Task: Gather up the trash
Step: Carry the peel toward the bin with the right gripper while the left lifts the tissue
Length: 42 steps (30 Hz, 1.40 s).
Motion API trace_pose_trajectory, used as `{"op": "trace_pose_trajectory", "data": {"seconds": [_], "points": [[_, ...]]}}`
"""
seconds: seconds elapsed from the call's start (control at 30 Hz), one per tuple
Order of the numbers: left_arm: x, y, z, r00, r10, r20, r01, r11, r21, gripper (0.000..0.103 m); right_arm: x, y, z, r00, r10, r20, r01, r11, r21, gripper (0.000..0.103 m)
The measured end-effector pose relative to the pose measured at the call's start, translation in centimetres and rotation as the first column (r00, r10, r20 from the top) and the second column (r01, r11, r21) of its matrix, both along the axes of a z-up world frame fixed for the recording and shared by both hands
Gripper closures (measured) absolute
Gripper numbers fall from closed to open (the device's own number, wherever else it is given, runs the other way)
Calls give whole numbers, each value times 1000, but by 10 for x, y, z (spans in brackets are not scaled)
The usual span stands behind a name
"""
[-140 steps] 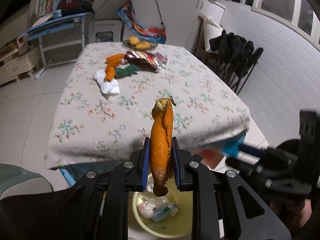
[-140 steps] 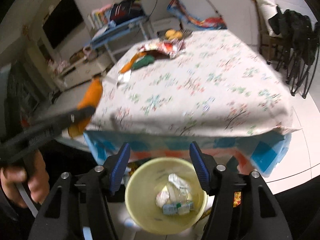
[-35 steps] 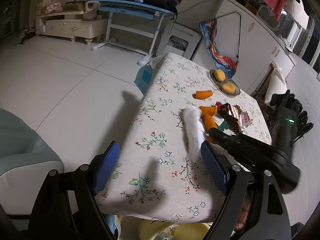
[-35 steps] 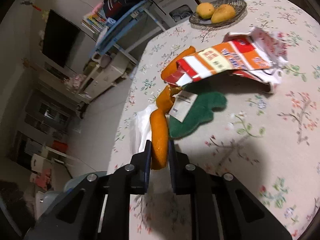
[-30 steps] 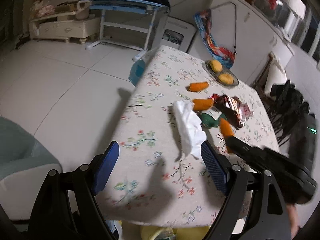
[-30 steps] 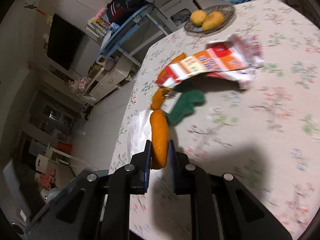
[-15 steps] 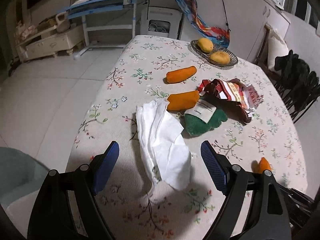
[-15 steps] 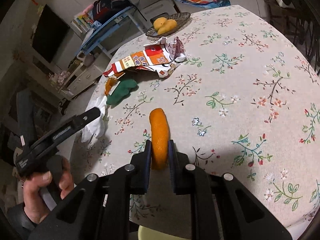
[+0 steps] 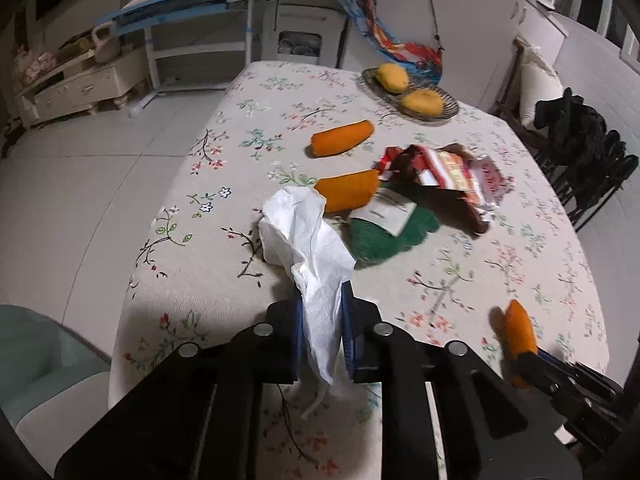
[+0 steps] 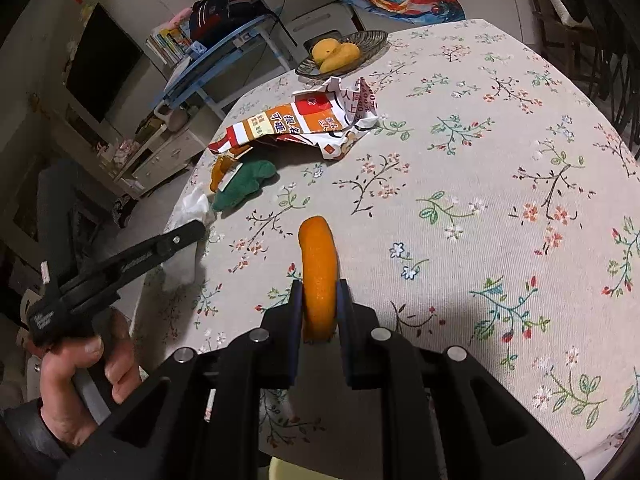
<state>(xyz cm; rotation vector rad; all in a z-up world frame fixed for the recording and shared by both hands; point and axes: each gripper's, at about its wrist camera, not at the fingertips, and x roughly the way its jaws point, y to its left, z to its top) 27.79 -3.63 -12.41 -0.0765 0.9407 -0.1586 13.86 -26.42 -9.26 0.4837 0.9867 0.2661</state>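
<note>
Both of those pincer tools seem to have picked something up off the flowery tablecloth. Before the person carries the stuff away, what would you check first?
1. Left gripper on the white tissue: ok, jaws closing with the tissue between them.
2. Right gripper clamped on the orange peel: ok.
3. Tissue fully off the tablecloth: not ok, its far end lies on the cloth.
4. Bin position: cannot tell, only a yellow rim shows.
5. Trash left: not ok, snack wrapper remains.
</note>
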Motion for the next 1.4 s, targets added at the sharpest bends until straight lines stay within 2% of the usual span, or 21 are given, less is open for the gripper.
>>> {"op": "trace_pose_trajectory", "data": {"seconds": [0.37, 0.57, 0.93, 1.4], "points": [[-57, 1, 44, 987, -51, 153, 60, 997, -55, 87, -18, -8, 21, 996, -55, 69, 53, 998, 29, 86], [-89, -2, 55, 976, -66, 207, 75, 997, -32, 87, -39, -11, 33, 991, -71, 110, 66, 997, 48, 86], [-137, 4, 65, 959, -82, 271, 88, 996, -11, 87, -76, -17, 52, 977, -85, 197, 74, 995, 65, 86], [-182, 13, 70, 948, -81, 308, 88, 996, -7, 87, -116, -29, 56, 966, -139, 216, 123, 989, 87, 86]]}}
